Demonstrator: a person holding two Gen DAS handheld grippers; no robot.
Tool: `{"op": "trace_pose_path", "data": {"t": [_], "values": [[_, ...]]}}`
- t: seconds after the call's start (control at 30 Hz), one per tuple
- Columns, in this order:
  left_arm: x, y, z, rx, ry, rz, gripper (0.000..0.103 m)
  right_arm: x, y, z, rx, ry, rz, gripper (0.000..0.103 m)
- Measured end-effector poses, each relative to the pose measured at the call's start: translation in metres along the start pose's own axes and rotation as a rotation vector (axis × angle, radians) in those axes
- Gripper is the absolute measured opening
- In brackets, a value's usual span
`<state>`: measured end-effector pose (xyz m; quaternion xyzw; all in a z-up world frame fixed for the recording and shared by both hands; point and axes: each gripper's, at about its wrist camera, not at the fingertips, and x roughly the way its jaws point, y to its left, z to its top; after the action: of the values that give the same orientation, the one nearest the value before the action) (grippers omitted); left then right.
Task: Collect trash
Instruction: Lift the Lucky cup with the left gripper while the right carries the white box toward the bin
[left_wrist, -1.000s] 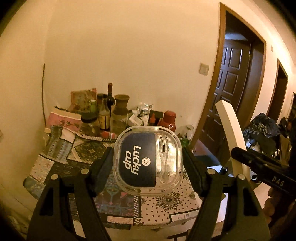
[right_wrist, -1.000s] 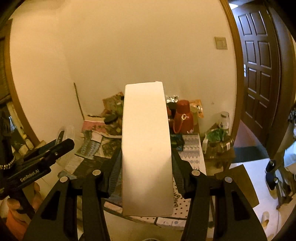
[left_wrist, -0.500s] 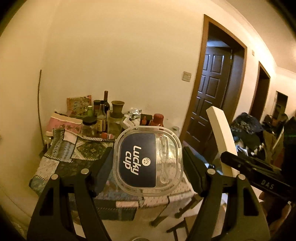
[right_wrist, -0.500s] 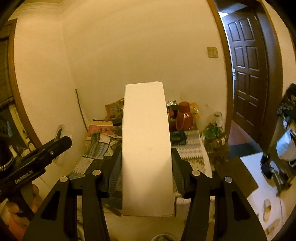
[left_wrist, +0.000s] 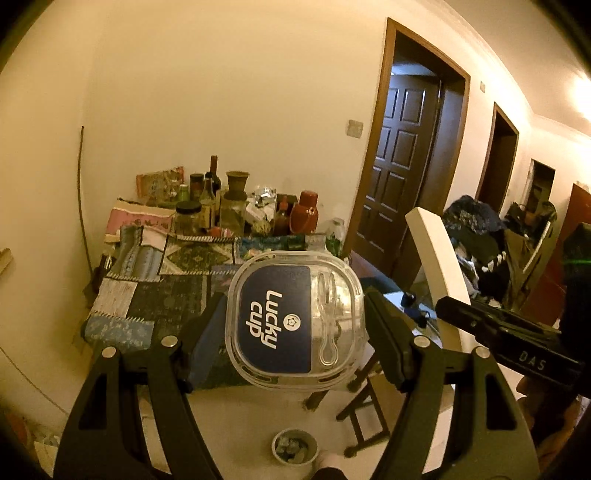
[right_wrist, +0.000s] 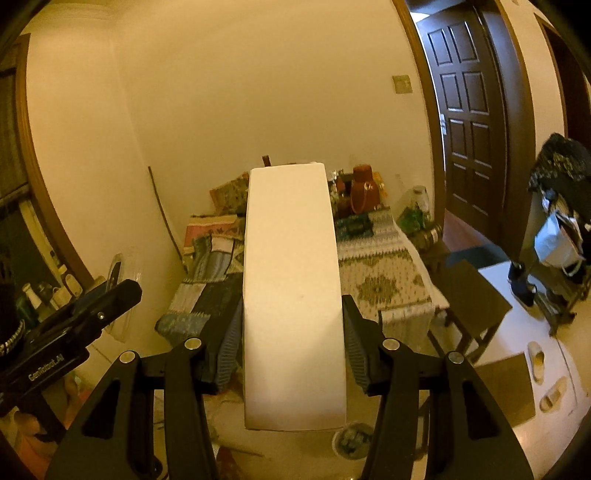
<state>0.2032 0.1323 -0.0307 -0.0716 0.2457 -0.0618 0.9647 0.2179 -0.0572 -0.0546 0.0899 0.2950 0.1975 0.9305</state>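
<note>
Left claw (left_wrist: 295, 325) pinching a clear plastic lid (left_wrist: 295, 321) by its two sides, held in the air in front of the worktop (left_wrist: 155, 291): rounded-square, a dark blue label reading "Lucky cup" across most of it, a clear plastic fork (left_wrist: 328, 321) moulded in beside the label. Right claw (right_wrist: 293, 332) clamped on a long plain white box (right_wrist: 293, 288), tall and narrow, no print showing, also held up off the worktop (right_wrist: 384, 284), which wears a patchwork cloth and carries bottles and jars at the wall end. On the floor below, a small bowl (left_wrist: 294, 447).
</note>
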Motion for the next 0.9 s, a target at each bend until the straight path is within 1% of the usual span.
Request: {"op": "trace_pose_path", "data": {"t": [0.13, 0.23, 0.33, 0.53, 0.7, 0.73, 0.8, 0.9], "values": [[-0.006, -0.002, -0.008, 0.002, 0.026, -0.008, 0.073, -0.005, 0.002, -0.009, -0.002, 0.031, -0.014, 0.048], [-0.002, -0.002, -0.015, -0.004, 0.054, -0.011, 0.073, 0.000, -0.003, -0.015, 0.001, 0.071, -0.023, 0.048], [0.009, -0.002, -0.023, -0.014, 0.087, -0.010, 0.073, 0.008, -0.012, -0.023, 0.005, 0.115, -0.029, 0.048], [0.046, -0.006, -0.053, -0.037, 0.195, 0.010, 0.073, 0.035, -0.036, -0.052, 0.015, 0.235, -0.029, 0.048], [0.092, -0.011, -0.094, -0.061, 0.305, 0.024, 0.073, 0.064, -0.065, -0.093, 0.030, 0.356, -0.035, 0.048], [0.106, -0.012, -0.107, -0.067, 0.333, 0.028, 0.073, 0.071, -0.071, -0.101, 0.036, 0.380, -0.037, 0.048], [0.123, -0.013, -0.124, -0.077, 0.361, 0.029, 0.073, 0.083, -0.080, -0.120, 0.040, 0.424, -0.045, 0.048], [0.159, -0.011, -0.165, -0.095, 0.428, 0.046, 0.073, 0.109, -0.096, -0.151, 0.032, 0.491, -0.055, 0.048]]}}
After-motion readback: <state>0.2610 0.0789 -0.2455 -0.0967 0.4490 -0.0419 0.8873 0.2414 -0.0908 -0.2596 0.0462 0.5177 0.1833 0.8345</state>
